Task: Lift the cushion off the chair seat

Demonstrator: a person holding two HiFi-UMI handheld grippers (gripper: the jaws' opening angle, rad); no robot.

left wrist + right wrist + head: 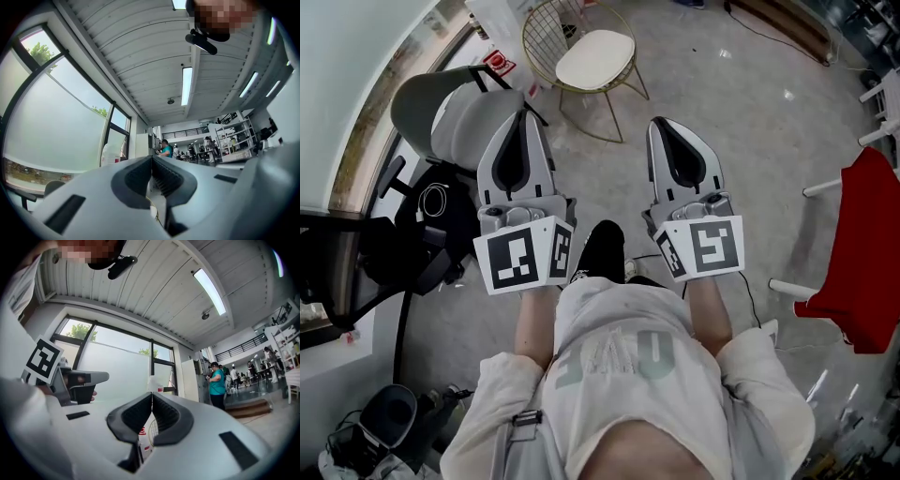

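Observation:
A round cream cushion lies on the seat of a gold wire chair at the top middle of the head view, on the floor ahead of me. My left gripper and right gripper are held side by side, pointing toward the chair and short of it. Each has its jaws pressed together with nothing between them. In the left gripper view the left gripper is shut and empty. The right gripper in its own view is shut too, with a bit of the wire chair showing below its pads.
A grey office chair stands just left of my left gripper, with black gear and cables below it. A red chair is at the right edge. A window wall runs along the left. People stand far off.

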